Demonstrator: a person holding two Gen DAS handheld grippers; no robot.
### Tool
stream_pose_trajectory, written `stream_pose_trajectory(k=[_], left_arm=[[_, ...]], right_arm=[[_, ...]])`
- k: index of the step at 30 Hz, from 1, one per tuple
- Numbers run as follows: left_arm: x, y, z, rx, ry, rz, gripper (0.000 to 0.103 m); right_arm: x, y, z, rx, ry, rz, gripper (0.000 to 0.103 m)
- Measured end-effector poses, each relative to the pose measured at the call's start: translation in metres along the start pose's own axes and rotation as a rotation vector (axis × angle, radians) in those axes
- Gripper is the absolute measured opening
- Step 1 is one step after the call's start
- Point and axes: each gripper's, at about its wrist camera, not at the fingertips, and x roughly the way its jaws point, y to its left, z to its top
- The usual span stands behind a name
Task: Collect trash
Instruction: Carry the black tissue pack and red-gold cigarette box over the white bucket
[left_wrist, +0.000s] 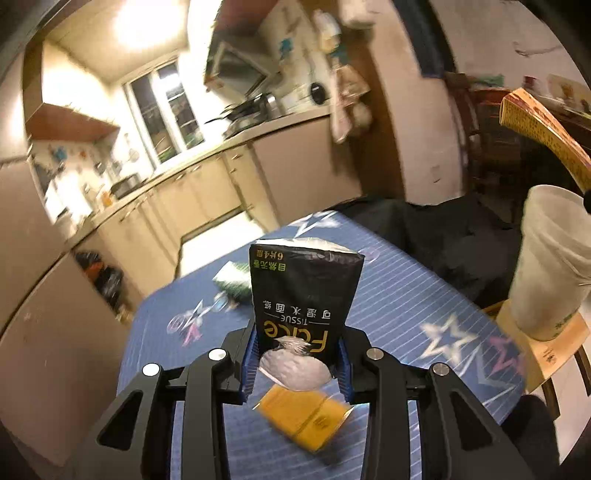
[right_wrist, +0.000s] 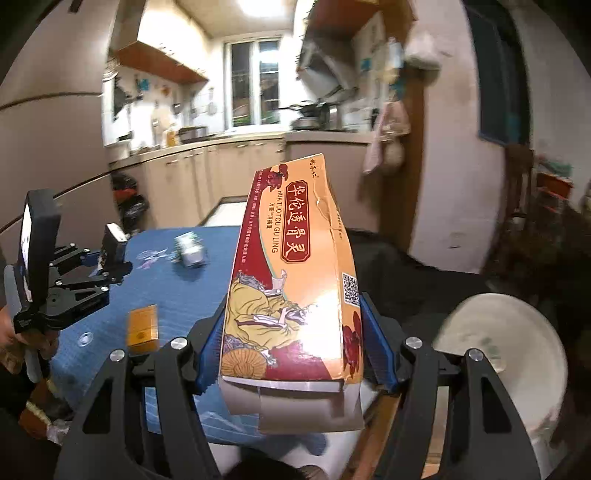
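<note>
Trash is already held in both tongs, lifted above the bench (left_wrist: 399, 280), which wears a blue striped cloth with star prints.

The left tongs (left_wrist: 295, 354) are partly closed on a black tissue packet (left_wrist: 304, 295). Its lower end sits between the blue pads; its long axis runs straight out along the fingers, away from the camera, with the torn silver end nearest the camera and the far end pointing toward the kitchen.

The right tongs (right_wrist: 295, 354) stand wider, closed on an orange medicine carton (right_wrist: 295, 273). The carton's long axis also runs out along the fingers, rising and leaning slightly; its open flaps hang at the near end, its creased far end points toward the window.

More trash lies loose on the bench. A small yellow box (left_wrist: 304, 417) lies flat just below and beyond the left tongs, clearly nearer the left hand; its long axis runs diagonally across the cloth. A green-and-white pack (left_wrist: 232, 280) lies farther out, near the far edge, blurred.

Beside the bench's right side stands a pale plastic tub (left_wrist: 554, 266) on a wooden stool (left_wrist: 535, 350), probably the place to drop things, nearer the right hand. Both tongs are full, so the coming move likely means carrying each item rightward and tipping its far end down over the tub.
</note>
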Motion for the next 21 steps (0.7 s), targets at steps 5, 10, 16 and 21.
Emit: stream_pose_trajectory(k=[5, 10, 16, 21], left_arm=[[0.002, -0.057, 0.035, 0.080, -0.056, -0.090, 0.036], [0.002, -0.119, 0.068, 0.157, -0.100, -0.177, 0.037], [0.000, -0.182, 0.090, 0.230, -0.133, -0.246, 0.036], [0.001, -0.228, 0.104, 0.280, -0.146, -0.293, 0.036]], right_arm=[[-0.022, -0.051, -0.006, -0.006, 0.011, -0.144, 0.062], [-0.048, -0.101, -0.013, 0.037, 0.016, -0.252, 0.062], [-0.070, -0.145, -0.025, 0.091, 0.014, -0.326, 0.062], [-0.074, -0.168, -0.036, 0.118, 0.028, -0.354, 0.062]])
